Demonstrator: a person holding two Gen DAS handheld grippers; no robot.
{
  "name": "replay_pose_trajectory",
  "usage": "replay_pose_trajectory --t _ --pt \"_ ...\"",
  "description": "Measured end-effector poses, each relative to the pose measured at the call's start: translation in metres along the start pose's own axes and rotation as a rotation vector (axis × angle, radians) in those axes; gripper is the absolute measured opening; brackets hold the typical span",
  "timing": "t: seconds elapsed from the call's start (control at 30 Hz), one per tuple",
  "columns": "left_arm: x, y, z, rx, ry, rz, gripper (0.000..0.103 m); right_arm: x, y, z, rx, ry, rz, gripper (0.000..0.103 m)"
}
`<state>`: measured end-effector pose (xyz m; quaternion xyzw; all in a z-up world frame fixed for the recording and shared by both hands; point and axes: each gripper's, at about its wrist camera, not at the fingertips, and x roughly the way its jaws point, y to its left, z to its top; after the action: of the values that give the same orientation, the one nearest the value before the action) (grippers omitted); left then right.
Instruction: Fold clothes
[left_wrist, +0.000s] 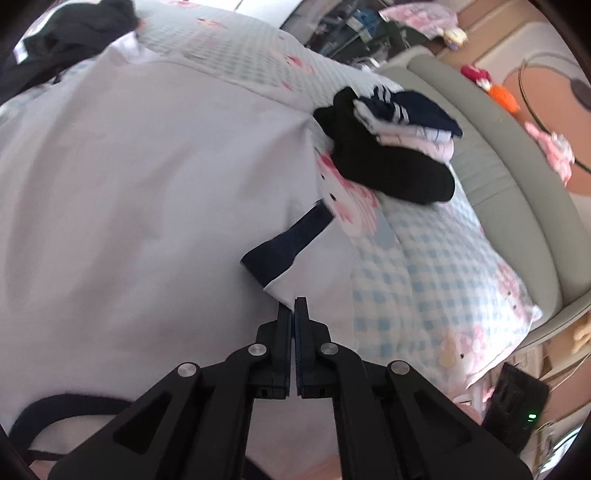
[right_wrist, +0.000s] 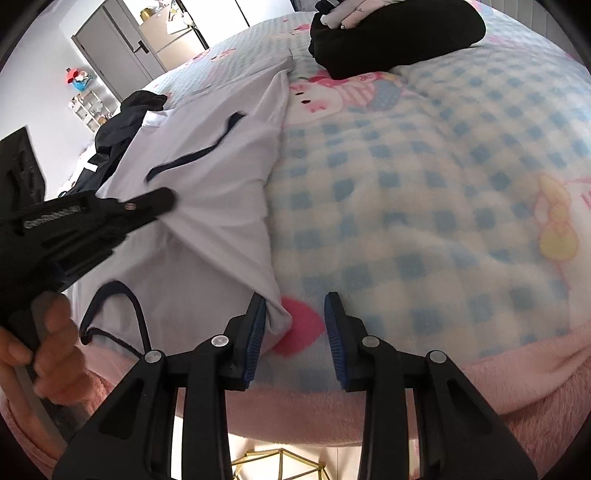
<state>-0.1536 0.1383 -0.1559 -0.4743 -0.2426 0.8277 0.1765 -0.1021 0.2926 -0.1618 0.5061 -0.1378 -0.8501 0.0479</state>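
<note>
White shirt (left_wrist: 147, 184) with navy trim: spread across the bed, filling the left and centre of the left wrist view; navy-edged sleeve (left_wrist: 291, 240) lies at centre. Left tool (left_wrist: 294, 301): lower centre, jaws pressed together at the sleeve's white hem; in the right wrist view it (right_wrist: 168, 199) pinches bunched shirt fabric at left centre. Right tool (right_wrist: 295, 299): lower centre, jaws apart, its left finger touching the shirt's corner over a pink spot on the checked blanket (right_wrist: 424, 184). Folded stack (left_wrist: 388, 144) of black, navy and white garments: upper right, on the blanket. Dark clothes heap (left_wrist: 74, 37): upper left, beyond the shirt. Hand (right_wrist: 44, 347): lower left, gripping the left tool's handle.
</note>
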Motion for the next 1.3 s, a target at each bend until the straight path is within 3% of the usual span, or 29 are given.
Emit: replay_pose_trajectory --t 0.1,0.23,0.33,0.43,0.5,0.57,0.63,0.7,0.73,0.83,0.93,1.0,1.07,1.3 --pt "0.006 0.009 -0.009 0.015 0.027 0.055 0.001 0.003 0.005 -0.002 -0.034 0.011 -0.039 0.032" --pt "0.020 0.021 -0.018 0.002 0.090 0.061 0.002 0.005 0.007 -0.001 -0.063 0.035 -0.044 0.032" --pt "0.017 0.021 -0.017 0.037 0.120 0.043 0.003 -0.002 -0.006 0.012 -0.039 0.078 0.118 0.032" --pt "0.006 0.023 -0.016 0.036 0.133 0.026 0.003 -0.029 -0.016 0.031 0.006 -0.045 0.271 0.032" --pt "-0.004 0.023 -0.014 0.034 0.095 0.079 0.004 -0.040 -0.016 0.041 0.031 -0.119 0.320 0.033" --pt "-0.016 0.019 -0.011 0.042 0.033 0.156 0.004 -0.031 -0.007 0.050 0.013 -0.130 0.250 0.033" --pt "-0.028 0.014 -0.007 0.064 -0.030 0.187 0.004 -0.008 0.008 0.052 -0.054 -0.079 0.146 0.033" --pt "-0.032 0.002 -0.005 0.119 -0.055 0.153 0.004 0.014 0.013 0.045 -0.069 -0.001 0.097 0.033" --pt "-0.029 -0.004 -0.004 0.153 -0.041 0.116 0.008 0.023 0.013 0.042 -0.067 0.028 0.088 0.033" --pt "-0.014 -0.016 -0.007 0.217 0.015 0.032 0.039 0.029 0.017 0.036 -0.099 0.037 0.051 0.033" --pt "0.009 -0.022 -0.016 0.257 0.053 0.036 0.039 0.032 0.014 0.034 -0.092 0.043 0.039 0.033" --pt "0.023 -0.023 -0.017 0.296 0.074 0.101 0.039 0.035 0.007 0.033 -0.052 0.056 0.046 0.033" --pt "0.031 -0.021 -0.014 0.295 0.104 0.171 0.026 0.033 0.000 0.031 -0.022 0.067 0.049 0.033" --pt "0.023 -0.009 -0.013 0.293 0.133 0.237 0.022 0.022 0.004 0.019 -0.092 0.073 -0.017 0.034"
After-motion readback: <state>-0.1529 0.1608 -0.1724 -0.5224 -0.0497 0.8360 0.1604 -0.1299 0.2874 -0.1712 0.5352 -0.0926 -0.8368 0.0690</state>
